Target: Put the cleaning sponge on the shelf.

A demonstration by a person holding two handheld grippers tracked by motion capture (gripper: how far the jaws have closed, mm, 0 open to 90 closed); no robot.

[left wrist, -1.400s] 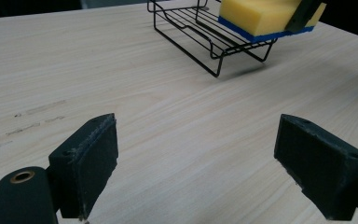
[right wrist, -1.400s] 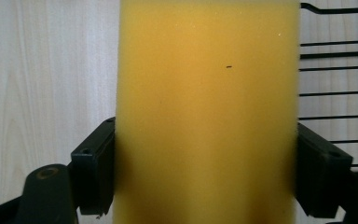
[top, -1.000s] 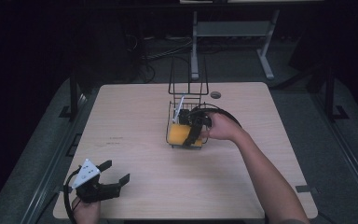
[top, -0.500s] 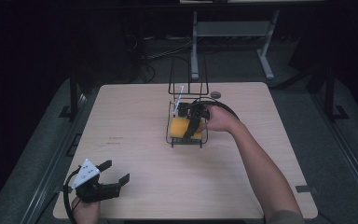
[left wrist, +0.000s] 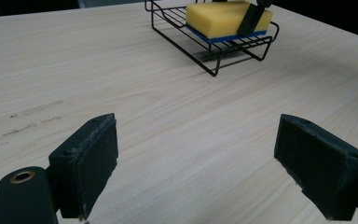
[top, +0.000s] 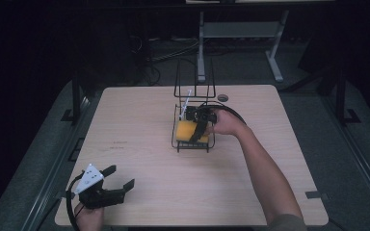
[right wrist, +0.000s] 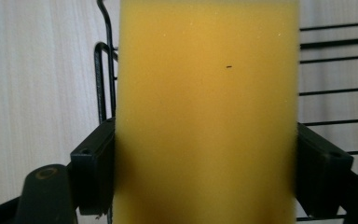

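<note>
Yellow sponge: lying in the black wire rack at bench centre, 12 o'clock side. Right hand-held gripper clamps its sides; release apparently remains. Left hand-held gripper: spread wide, empty, 7 o'clock corner.

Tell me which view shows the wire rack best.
Left gripper view: the wire rack shows side-on with the sponge inside. High view has its whole outline, small and dim. Right gripper view catches a few wires beside the sponge.

L gripper agape, R gripper clamped
</note>
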